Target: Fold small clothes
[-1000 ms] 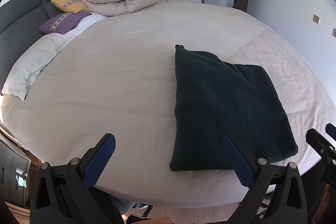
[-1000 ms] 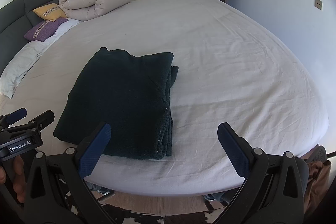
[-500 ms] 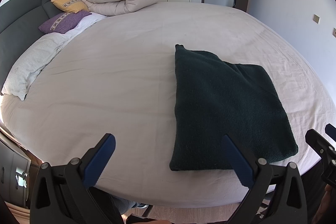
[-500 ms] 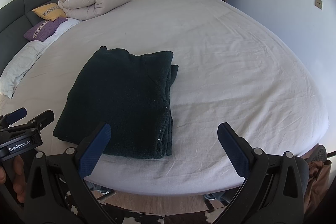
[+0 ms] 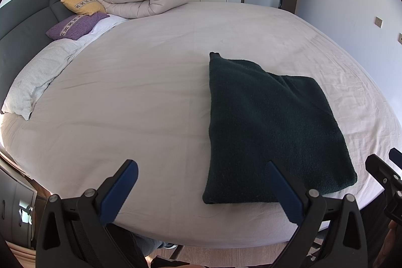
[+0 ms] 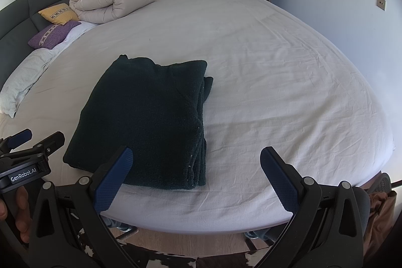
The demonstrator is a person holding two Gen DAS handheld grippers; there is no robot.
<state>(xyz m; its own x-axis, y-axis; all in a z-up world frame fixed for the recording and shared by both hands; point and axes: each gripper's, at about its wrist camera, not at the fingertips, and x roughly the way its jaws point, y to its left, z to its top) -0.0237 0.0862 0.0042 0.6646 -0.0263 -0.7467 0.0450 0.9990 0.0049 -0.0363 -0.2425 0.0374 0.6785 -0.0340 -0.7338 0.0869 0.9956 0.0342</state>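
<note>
The dark green garment [image 6: 150, 117] lies folded flat (layered edges at 3 o'clock) on the bed [image 6: 276, 79]. Left gripper [image 5: 201, 182] and right gripper [image 6: 196, 170] both gape, holding nothing.

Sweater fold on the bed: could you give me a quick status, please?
Left gripper open, right gripper open, both empty. Dark sweater folded flat on bed. Nothing in the way.

The right hand-held gripper [image 6: 196, 162] is hovering at the bed's [image 6: 276, 82] near edge, jaws spread wide and holding nothing. A dark green folded garment [image 6: 150, 117] is lying flat just ahead and left of it, stacked edges facing right. The left hand-held gripper [image 6: 32, 140] is showing at far left, beside the garment.
</note>
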